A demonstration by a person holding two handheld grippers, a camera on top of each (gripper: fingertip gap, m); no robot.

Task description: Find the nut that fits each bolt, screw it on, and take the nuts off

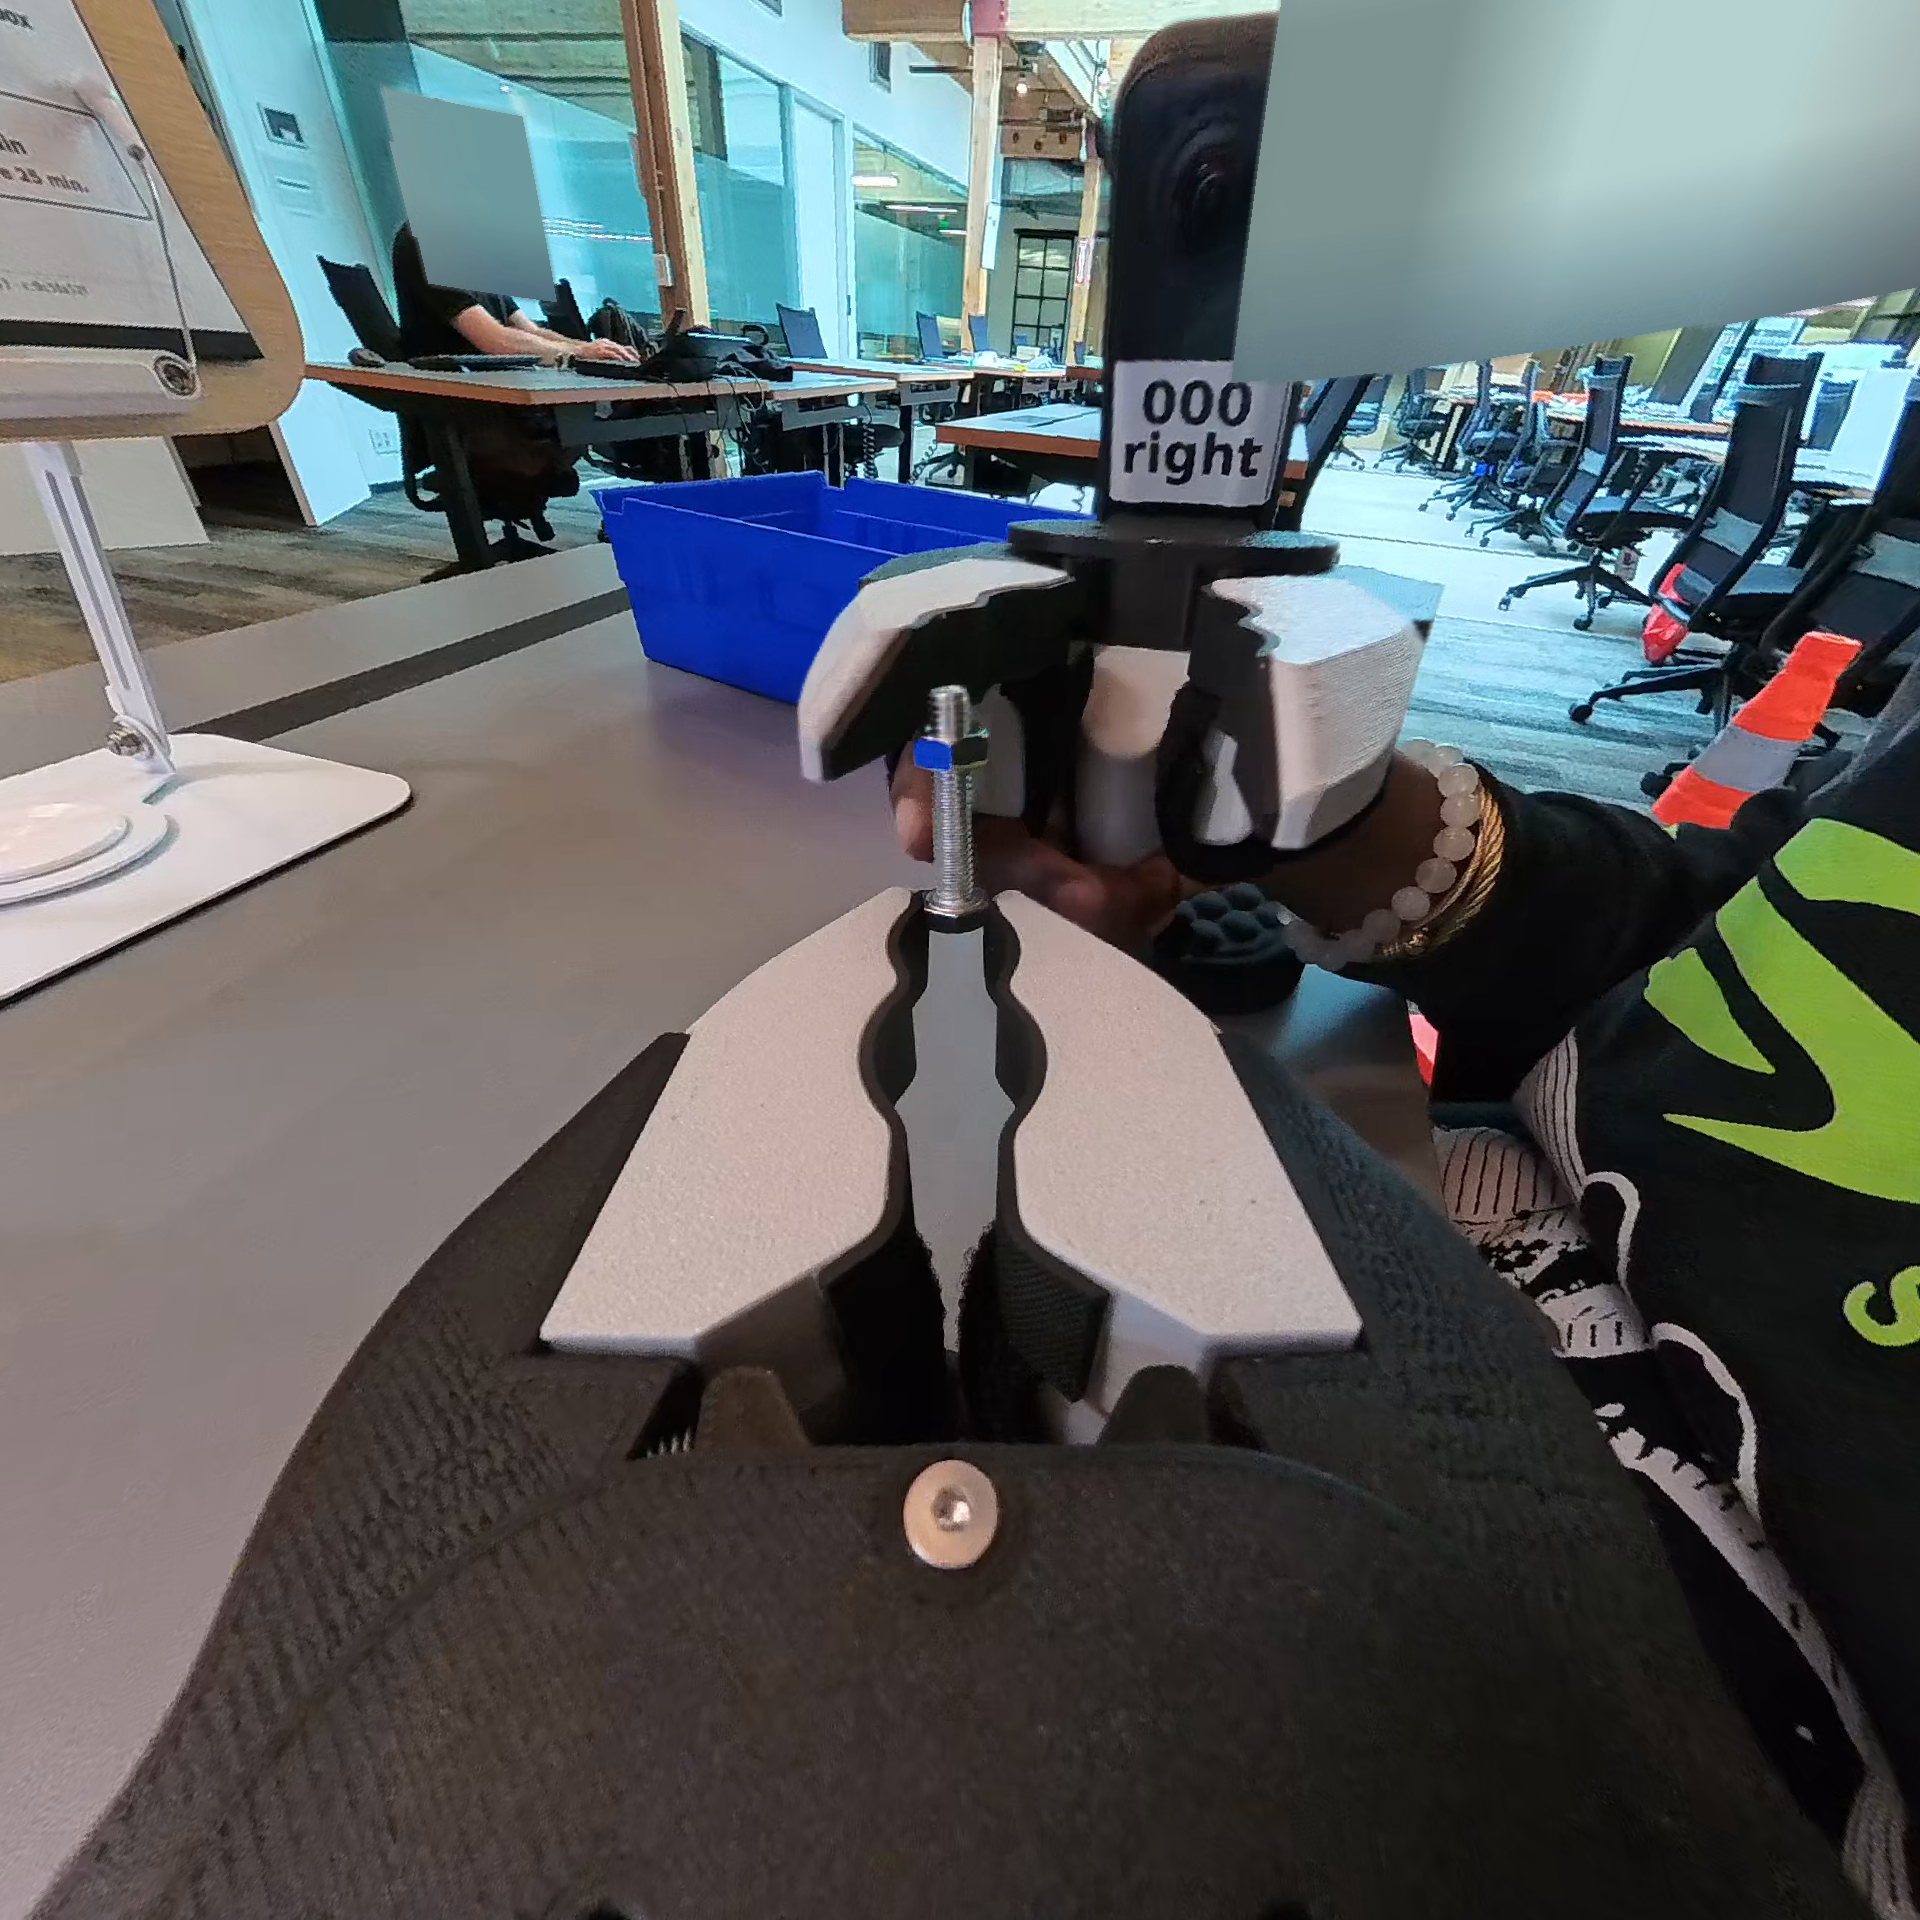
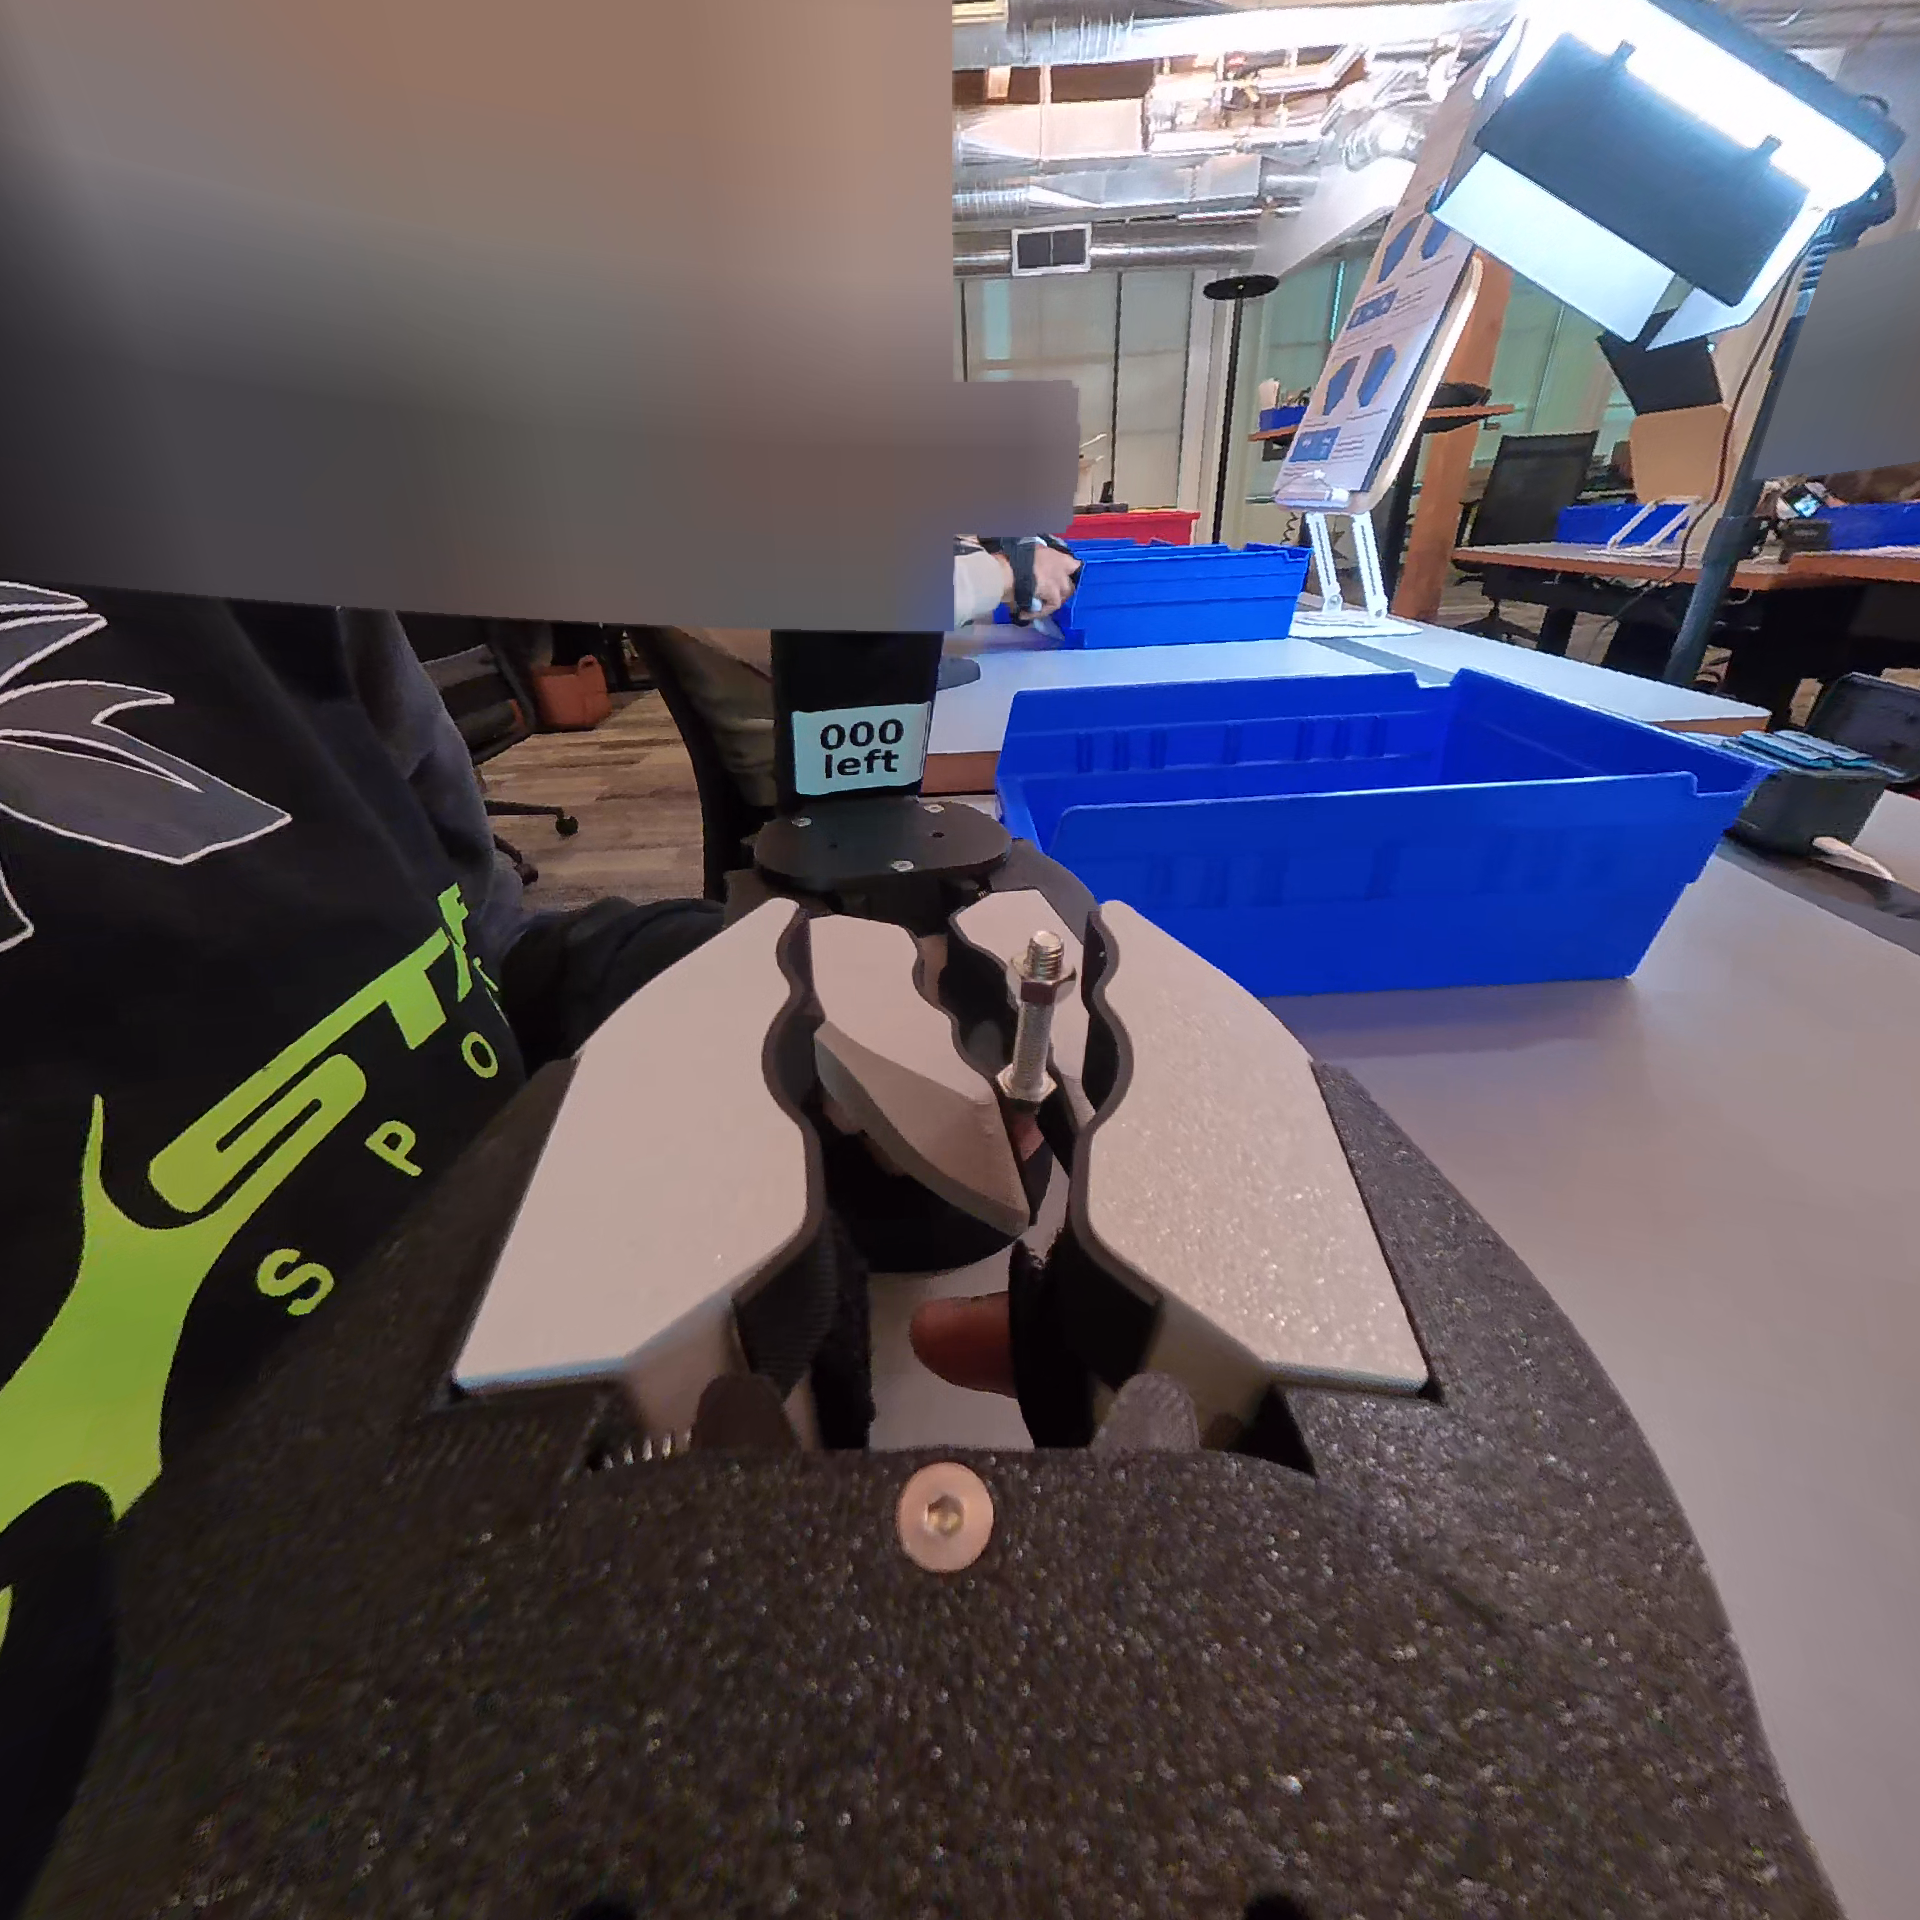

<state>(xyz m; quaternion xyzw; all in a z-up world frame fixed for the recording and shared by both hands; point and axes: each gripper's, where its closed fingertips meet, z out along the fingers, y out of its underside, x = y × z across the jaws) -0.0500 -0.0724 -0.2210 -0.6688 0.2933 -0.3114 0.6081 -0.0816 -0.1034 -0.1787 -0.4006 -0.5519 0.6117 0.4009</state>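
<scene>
A silver bolt (image 1: 950, 831) stands upright above the grey table, threads up. My left gripper (image 1: 951, 914) is shut on its head. A hex nut (image 1: 943, 750) with a blue mark sits near the top of the threads. My right gripper (image 1: 1101, 727) hovers behind it, fingers wide apart. In the right wrist view the bolt (image 2: 1037, 1023) and the nut (image 2: 1042, 971) stand between my right gripper's (image 2: 940, 935) open fingers, close against the right-hand finger; I cannot tell if they touch. The left gripper (image 2: 1023, 1101) shows there, holding the bolt head.
A blue bin (image 1: 748, 592) stands on the table behind the bolt; it also shows in the right wrist view (image 2: 1351, 904). A white tablet stand (image 1: 156, 810) is at the left. A black round object (image 1: 1231, 956) lies under the person's wrist. Office desks and chairs fill the background. The tips of one gripper are about 5 centimeters away from the tips of the other.
</scene>
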